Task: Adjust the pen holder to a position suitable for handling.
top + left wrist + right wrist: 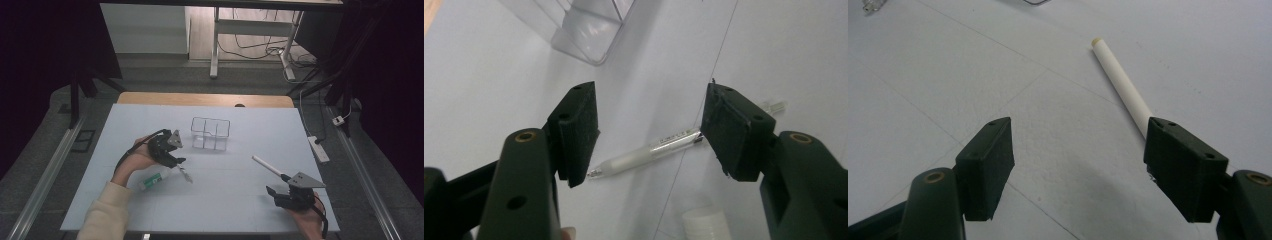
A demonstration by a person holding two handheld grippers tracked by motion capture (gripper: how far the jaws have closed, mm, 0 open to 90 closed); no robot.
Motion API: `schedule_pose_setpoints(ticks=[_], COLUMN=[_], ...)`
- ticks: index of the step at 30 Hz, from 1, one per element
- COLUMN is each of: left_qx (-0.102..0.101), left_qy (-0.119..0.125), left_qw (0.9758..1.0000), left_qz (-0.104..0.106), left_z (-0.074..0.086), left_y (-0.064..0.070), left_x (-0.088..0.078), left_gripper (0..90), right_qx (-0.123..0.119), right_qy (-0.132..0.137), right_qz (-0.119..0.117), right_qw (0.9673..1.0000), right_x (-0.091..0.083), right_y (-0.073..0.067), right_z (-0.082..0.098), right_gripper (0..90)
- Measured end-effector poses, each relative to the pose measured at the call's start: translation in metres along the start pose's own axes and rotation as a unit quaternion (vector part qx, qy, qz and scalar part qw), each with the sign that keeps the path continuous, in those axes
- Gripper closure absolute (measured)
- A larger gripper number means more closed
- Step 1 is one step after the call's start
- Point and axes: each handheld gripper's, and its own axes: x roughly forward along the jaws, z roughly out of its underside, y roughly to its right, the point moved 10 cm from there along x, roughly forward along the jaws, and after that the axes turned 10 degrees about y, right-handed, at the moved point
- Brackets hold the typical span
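Dim room, pale worktop (pixel 225 200) lit. Left gripper (pixel 649 132) spread wide above clear pen (pixel 644 154) left of centre; right gripper (pixel 1078 165) spread beside white stick (pixel 1120 85) toward right edge. Probably light, stiff, slippery, prone to rolling; best pinched mid-barrel.

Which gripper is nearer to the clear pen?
Left. The left gripper hangs open right over the clear pen; the right gripper is far across the table, by the white stick.

Clear compartment box (pixel 210 133), clear pen (pixel 649 152), white stick (pixel 267 166) on white table (pixel 240 200).
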Motion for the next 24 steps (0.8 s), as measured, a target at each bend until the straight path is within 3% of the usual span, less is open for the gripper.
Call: schedule_pose_setpoints(ticks=[13, 19, 24], left_qx=[0.05, 0.06, 0.077], left_qy=[-0.034, -0.013, -0.012], left_qw=[0.9981, 0.9981, 0.997], left_qz=[0.008, 0.004, 0.007], left_z=[0.028, 0.022, 0.018], left_y=[-0.005, -0.009, -0.009], left_x=[0.005, 0.006, 0.01], left_gripper=[38.5, 38.5, 38.5], right_qx=[-0.001, -0.004, 0.004], right_qy=[0.0, -0.006, -0.007], right_qz=[-0.012, -0.017, -0.013], right_qw=[0.9999, 0.9998, 0.9999], right_x=[0.008, 0.008, 0.007], right_y=[-0.004, -0.006, -0.002], right_z=[-0.001, 0.001, 0.003], right_gripper=[27.3, 27.3, 27.3])
